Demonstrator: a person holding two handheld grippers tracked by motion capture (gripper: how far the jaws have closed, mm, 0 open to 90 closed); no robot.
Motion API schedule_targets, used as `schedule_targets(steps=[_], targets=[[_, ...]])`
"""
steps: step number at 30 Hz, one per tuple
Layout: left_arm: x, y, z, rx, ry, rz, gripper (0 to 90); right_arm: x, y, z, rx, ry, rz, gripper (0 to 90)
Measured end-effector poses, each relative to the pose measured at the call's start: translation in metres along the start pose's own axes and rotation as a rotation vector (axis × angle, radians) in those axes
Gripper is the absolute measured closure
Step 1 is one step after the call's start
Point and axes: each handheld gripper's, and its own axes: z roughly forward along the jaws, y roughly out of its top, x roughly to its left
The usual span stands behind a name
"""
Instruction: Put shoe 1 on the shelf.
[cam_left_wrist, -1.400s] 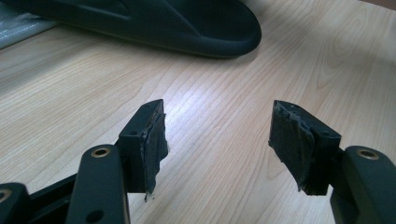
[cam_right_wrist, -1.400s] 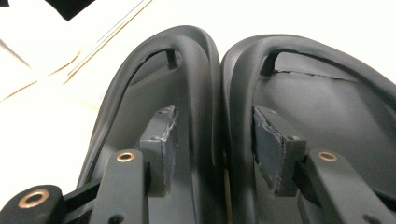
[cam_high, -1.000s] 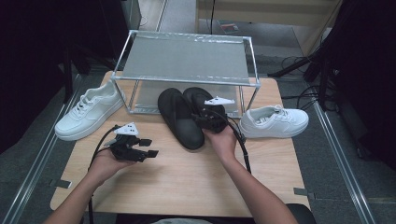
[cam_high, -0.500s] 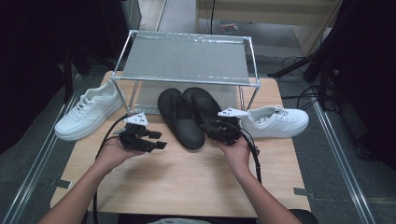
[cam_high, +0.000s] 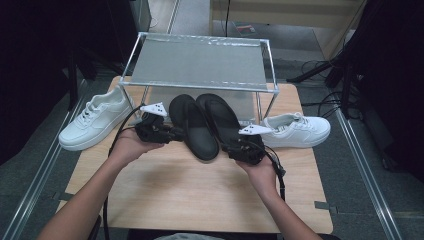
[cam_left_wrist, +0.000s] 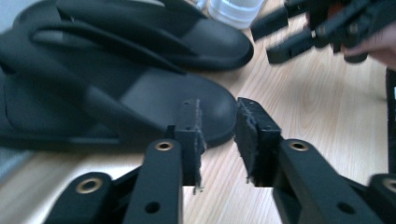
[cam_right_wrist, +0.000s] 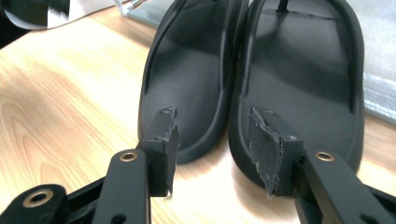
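A light wooden table (cam_high: 200, 195) with rounded corners stood on a grey carpeted floor (cam_high: 380, 210). Metal rails (cam_high: 367, 175) ran along the floor on both sides of it. Black cables (cam_high: 320, 102) lay on the floor to the right. Darkness surrounded the sides, with a pale wooden panel (cam_high: 280, 15) behind.

Left hand-held gripper (cam_high: 176, 135) and right hand-held gripper (cam_high: 231, 146), jaws apart, empty

Sandal toes (cam_high: 187, 102) under rack (cam_high: 200, 62)
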Motion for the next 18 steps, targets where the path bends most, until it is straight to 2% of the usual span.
schedule_targets(steps=[4,8,11,13,15,17,18], targets=[[0.007,0.015,-0.001,-0.005,-0.007,0.006,73.4,-0.001,-0.010,-0.003,0.023,0.008,0.001,56.9],[0.015,0.031,-0.004,-0.021,0.002,0.012,78.2,0.000,-0.018,-0.004,0.044,0.023,0.008,61.1],[0.022,0.044,-0.008,0.002,0.002,0.006,85.5,0.003,-0.021,-0.004,0.042,0.034,0.002,63.7],[0.023,0.050,-0.011,0.019,-0.003,0.007,86.7,0.005,-0.022,-0.003,0.044,0.040,0.000,66.7],[0.023,0.057,-0.017,0.020,0.027,0.041,88.3,0.006,-0.022,-0.001,0.047,0.050,0.001,71.0],[0.027,0.064,-0.020,0.009,0.012,0.034,89.4,0.008,-0.022,0.001,0.050,0.057,-0.004,74.3],[0.028,0.069,-0.022,0.009,0.033,0.035,89.4,0.008,-0.022,0.002,0.052,0.062,-0.003,76.0]])
